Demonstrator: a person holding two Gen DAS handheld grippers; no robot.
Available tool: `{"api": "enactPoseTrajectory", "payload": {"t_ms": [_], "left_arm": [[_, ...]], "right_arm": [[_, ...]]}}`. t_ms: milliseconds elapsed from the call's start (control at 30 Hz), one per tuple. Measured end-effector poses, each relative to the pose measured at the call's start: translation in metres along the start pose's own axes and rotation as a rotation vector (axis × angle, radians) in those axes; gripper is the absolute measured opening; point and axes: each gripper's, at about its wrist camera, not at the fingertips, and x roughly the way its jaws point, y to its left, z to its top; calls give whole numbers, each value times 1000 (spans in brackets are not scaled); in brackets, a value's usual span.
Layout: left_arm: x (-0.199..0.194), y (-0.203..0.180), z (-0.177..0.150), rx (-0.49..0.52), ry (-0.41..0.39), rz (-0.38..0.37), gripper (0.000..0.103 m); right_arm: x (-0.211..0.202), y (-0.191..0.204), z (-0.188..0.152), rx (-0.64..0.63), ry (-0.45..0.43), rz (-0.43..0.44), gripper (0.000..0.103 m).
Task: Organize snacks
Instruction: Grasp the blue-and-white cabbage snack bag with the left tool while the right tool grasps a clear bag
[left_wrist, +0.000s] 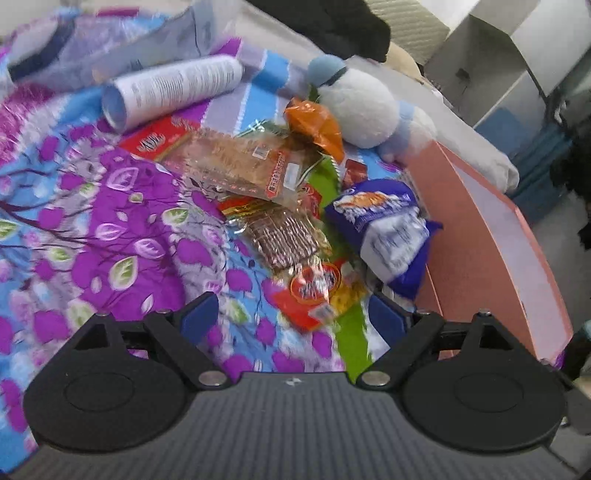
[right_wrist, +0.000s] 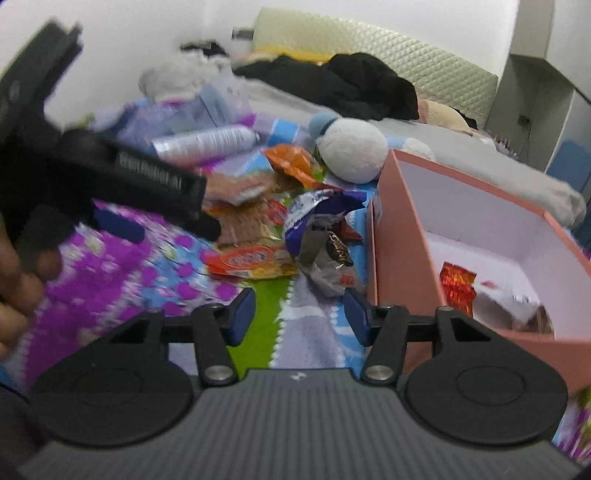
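Left hand-held gripper (left_wrist: 291, 317): released, its blue pads spread wide with nothing between them, hovering over the bed.
Right hand-held gripper (right_wrist: 299, 317): released too, pads apart and holding nothing, above the blanket just left of the box.
Snack pile (left_wrist: 273, 206): loose packets heaped on the floral blanket (left_wrist: 110, 221), straight ahead of the left hand-held gripper.
Red-and-orange packet (left_wrist: 314, 291): the nearest one, just ahead of the left hand-held gripper's pads.
Clear cracker pack (left_wrist: 288, 236): beyond the red-and-orange packet, partly under a larger clear pack (left_wrist: 236, 162).
Blue-and-white bag (left_wrist: 388, 229): ahead and to the right of the left hand-held gripper, close against the box wall.
Orange bag (left_wrist: 317, 125): farther ahead, touching the plush toy (left_wrist: 358, 107).
White cylinder (left_wrist: 173, 88): lying on its side, far ahead to the left.
Pink box (right_wrist: 402, 229): open, on the bed, just right of the right hand-held gripper; white inside.
Box contents: a red foil packet (right_wrist: 457, 284) and another wrapper too blurred to identify.
Black clothing (right_wrist: 351, 86): piled far ahead near the headboard.
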Motion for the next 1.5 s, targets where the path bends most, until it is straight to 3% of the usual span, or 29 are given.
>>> {"api": "enactPoseTrajectory", "payload": {"t_ms": [67,200,400,533,600,733,800,867,967,1100,1500], "left_arm": [[15,6,7,-23,44,-30,87],[38,23,14,-153,174,-99,70],[56,31,22,-314,285,-159,48],[68,30,21,-372,322,-138,40],[73,32,21,-412,330,-139,34],[78,37,23,-468,357,-142,31],[79,37,24,-481,361,-130,28],[80,35,23,-486,361,-123,26],[82,30,24,-454,354,-89,8],[85,21,18,-382,330,-108,1],[49,16,-14,-373,206,-217,0]], "right_arm": [[20,4,4,-52,26,-28,55],[52,12,10,-139,76,-63,49],[79,21,12,-265,146,-115,49],[88,26,13,-349,173,-152,48],[93,27,10,-388,193,-159,39],[98,31,7,-467,190,-179,34],[101,35,7,-501,184,-188,25],[103,36,9,-521,178,-197,24],[102,34,11,-519,181,-197,22],[96,29,12,-506,176,-198,19],[68,33,-9,-542,109,-191,19]]}}
